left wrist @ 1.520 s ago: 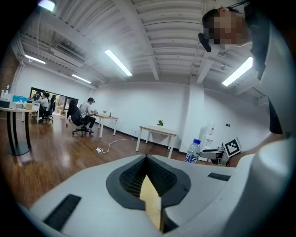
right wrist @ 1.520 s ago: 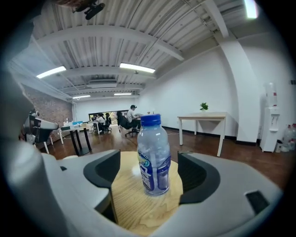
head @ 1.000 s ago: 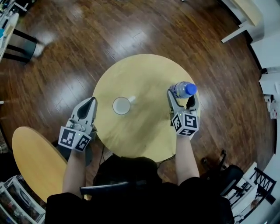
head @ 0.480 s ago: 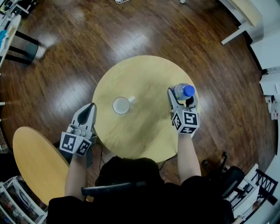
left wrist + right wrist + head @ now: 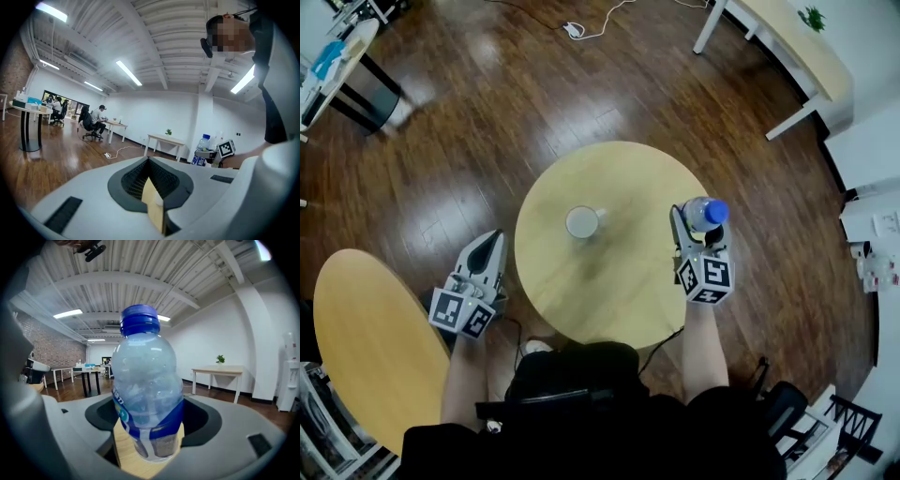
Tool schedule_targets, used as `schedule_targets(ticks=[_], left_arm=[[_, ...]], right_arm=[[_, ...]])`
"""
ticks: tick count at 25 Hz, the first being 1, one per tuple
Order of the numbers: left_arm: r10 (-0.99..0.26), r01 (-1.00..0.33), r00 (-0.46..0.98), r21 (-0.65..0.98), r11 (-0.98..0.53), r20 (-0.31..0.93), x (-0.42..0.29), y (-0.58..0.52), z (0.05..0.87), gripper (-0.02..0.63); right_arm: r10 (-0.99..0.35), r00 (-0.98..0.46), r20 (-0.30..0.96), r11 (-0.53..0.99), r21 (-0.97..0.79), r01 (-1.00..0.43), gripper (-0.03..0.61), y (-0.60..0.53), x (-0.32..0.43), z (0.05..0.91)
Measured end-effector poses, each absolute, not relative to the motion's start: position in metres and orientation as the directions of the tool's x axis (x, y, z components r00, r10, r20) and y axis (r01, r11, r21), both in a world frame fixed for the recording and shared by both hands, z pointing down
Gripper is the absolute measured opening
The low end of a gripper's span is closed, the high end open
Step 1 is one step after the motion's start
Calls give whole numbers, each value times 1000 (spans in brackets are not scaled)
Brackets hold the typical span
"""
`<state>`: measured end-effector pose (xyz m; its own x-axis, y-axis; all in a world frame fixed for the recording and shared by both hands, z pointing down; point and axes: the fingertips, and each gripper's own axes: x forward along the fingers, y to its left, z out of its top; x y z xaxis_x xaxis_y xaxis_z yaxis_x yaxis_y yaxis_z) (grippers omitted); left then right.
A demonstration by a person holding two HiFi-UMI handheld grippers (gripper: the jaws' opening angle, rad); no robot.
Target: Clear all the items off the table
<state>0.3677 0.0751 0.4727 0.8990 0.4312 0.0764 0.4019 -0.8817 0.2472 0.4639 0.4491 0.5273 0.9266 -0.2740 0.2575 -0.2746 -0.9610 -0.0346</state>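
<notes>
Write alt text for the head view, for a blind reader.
The right gripper, jaws just closed, holds a blue-capped water bottle at the round wooden table's right edge. A white cup stands mid-table; the shut left gripper hovers off its left edge.

Bottle (image 5: 701,214) now off table (image 5: 581,300), between right gripper (image 5: 699,225)'s just-closed fingers (image 5: 678,230).

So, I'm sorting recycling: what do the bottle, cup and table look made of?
Bottle: clear, glossy thin plastic, see-through and crinkled, with a blue plastic cap. Cup: plain white, matte; ceramic or paper, too small to tell. Table: pale wood or wood-look laminate, smooth with a soft sheen.
</notes>
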Motion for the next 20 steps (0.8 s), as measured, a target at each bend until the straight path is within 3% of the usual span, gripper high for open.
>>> schedule_targets(ticks=[10,20], left_arm=[[207,204,978,233,-951,-12,255,-41,432,0],[-110,-79,980,184,-980,-165,112,-137,374,0]], right_arm=[[-452,882,134,-890,5,-456,385,331,407,439],[-725,687,44,-686,31,-727,385,158,354,393]])
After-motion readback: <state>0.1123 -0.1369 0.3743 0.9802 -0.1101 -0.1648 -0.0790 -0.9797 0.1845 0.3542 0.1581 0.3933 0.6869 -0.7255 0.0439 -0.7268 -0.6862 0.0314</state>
